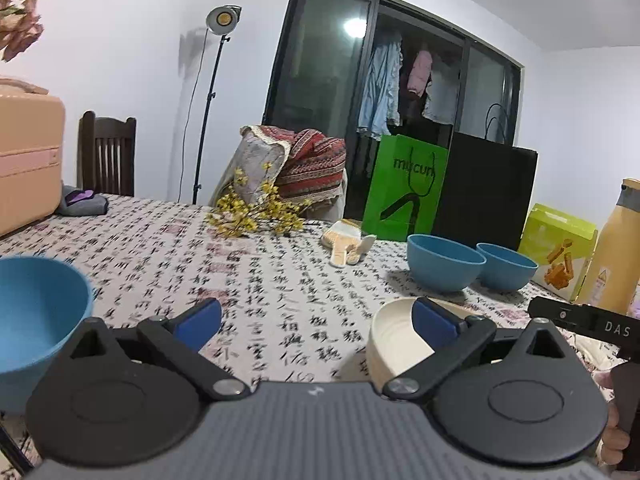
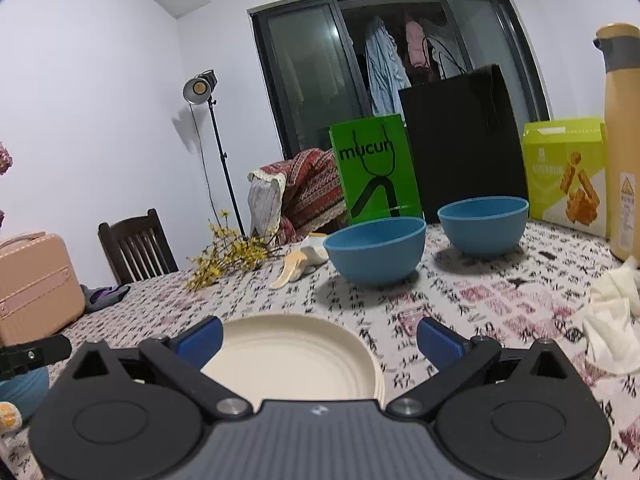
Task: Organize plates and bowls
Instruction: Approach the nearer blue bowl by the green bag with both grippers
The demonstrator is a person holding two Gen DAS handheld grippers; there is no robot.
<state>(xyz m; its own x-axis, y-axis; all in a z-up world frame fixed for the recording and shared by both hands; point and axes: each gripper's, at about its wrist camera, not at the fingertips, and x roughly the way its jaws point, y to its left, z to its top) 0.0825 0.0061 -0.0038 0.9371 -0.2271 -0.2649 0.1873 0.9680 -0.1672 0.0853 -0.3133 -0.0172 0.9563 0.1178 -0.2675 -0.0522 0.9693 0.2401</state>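
Hovering wide apart, the right gripper frames the cream plate.

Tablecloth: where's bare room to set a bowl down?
Free: the middle of the tablecloth, between the yellow flowers, the left blue bowl and the cream plates. Also between those plates and the white cloth. Crowded: the far right, with two blue bowls, boxes and a bottle.
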